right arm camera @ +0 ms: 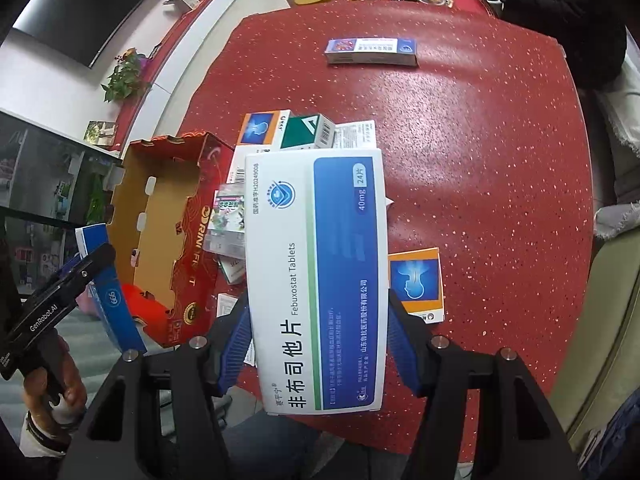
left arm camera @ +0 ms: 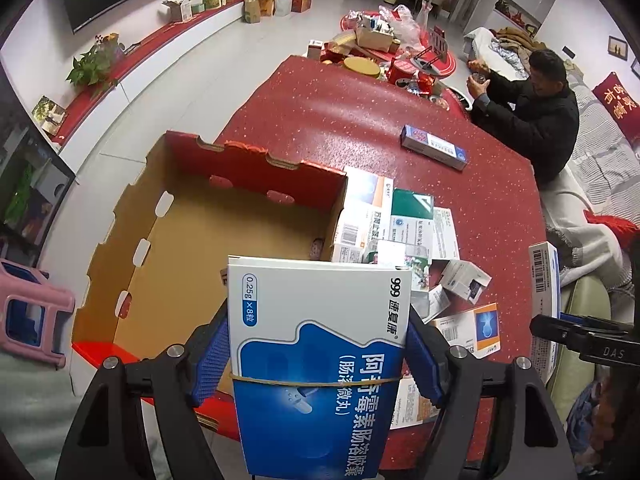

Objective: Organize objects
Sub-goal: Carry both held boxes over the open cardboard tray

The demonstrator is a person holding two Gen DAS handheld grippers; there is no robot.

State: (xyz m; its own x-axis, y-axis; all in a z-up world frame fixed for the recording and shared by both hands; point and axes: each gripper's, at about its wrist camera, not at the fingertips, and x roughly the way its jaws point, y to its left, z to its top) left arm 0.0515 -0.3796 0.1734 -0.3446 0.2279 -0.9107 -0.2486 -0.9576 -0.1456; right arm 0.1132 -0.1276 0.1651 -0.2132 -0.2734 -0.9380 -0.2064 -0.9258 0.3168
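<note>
Seemingly rubber-banded blue-white box [left arm camera: 316, 360], white-blue carton [right arm camera: 320, 280]

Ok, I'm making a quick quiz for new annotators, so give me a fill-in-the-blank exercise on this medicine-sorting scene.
1. The left gripper holds a white-and-blue medicine box bound with a rubber ____.
2. The right gripper holds a white-and-blue box printed Febuxostat ____.
3. The open cardboard tray has a ____ outside.
4. A long blue-and-white box lies alone on the speckled ____ tabletop.

Missing words: band; Tablets; red; red
</note>
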